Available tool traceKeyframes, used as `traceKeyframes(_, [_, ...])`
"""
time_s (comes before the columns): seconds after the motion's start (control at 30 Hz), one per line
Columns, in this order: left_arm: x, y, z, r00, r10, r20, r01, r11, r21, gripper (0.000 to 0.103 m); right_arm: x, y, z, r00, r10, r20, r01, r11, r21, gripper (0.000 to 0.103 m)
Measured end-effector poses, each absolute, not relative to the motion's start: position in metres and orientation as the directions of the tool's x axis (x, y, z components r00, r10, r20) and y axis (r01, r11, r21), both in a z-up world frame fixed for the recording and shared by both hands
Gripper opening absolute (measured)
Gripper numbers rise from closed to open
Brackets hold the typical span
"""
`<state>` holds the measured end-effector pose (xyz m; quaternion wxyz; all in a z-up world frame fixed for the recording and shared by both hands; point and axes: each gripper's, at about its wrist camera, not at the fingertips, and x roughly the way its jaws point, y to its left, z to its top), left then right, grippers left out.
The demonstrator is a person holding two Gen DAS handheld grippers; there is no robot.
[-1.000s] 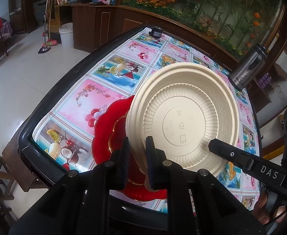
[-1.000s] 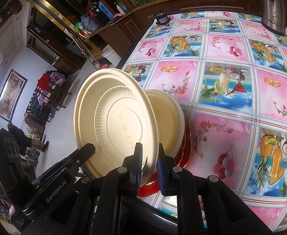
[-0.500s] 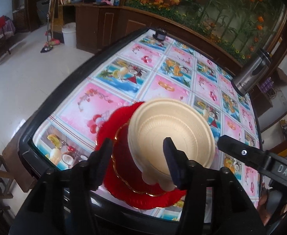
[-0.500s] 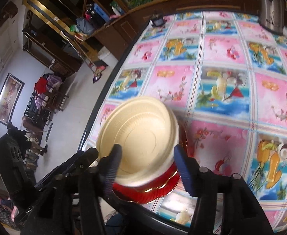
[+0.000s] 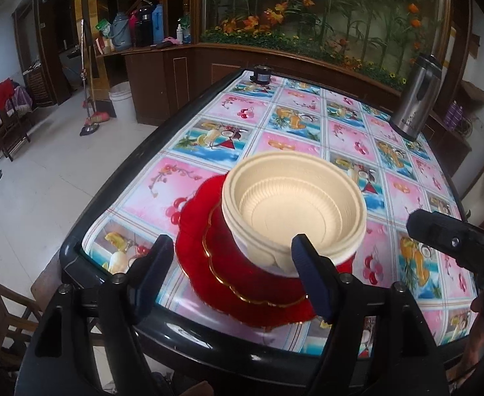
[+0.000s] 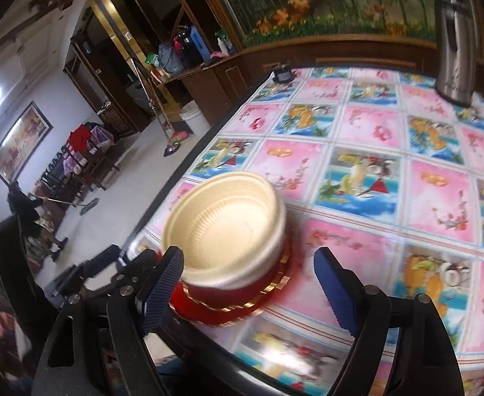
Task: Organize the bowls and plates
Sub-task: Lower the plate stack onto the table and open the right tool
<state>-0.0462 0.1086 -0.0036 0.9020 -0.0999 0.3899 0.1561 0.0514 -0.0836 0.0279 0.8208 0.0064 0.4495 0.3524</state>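
Sitting nested, the cream bowls (image 5: 293, 211) top a stack of red plates (image 5: 238, 280) close to the near edge of the desk (image 5: 311, 125). The left gripper (image 5: 230, 265) has its fingers spread wide and holding nothing, one either side of the stack. The right gripper (image 6: 248, 280) is likewise wide and empty just beside the bowls.

The main risk looks to be the stack's position: the plates reach close to the desk's dark rim, so a brush from either open finger could push the pile toward the floor. The upper bowl seems seated slightly askew in the lower, and a nudge might tip it. The steel flask (image 5: 413, 99) stands well apart, out of harm.
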Motion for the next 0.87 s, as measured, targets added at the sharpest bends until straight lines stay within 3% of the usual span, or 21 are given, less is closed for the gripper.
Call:
traceKeyframes(0.37, [-0.057,0.094,-0.007,0.658,0.171,-0.733,-0.311,0.949,-0.058,0.087,0.019,-0.101,0.002,0.388,0.51,-0.768,-0.655,0.739,0.159,0.084])
traceKeyframes(0.53, [-0.055,0.093,-0.011,0.655,0.14,-0.742,-0.28,0.958,-0.067,0.103,0.009,-0.092,-0.003,0.384,0.498,-0.777,-0.686,0.717,0.12,0.084])
traceKeyframes(0.87, [-0.053,0.095,-0.015,0.661,0.143,-0.737,-0.287,0.955,-0.072,0.103,0.009,-0.084,-0.009,0.368,0.487,-0.792,-0.699,0.707,0.11,0.084])
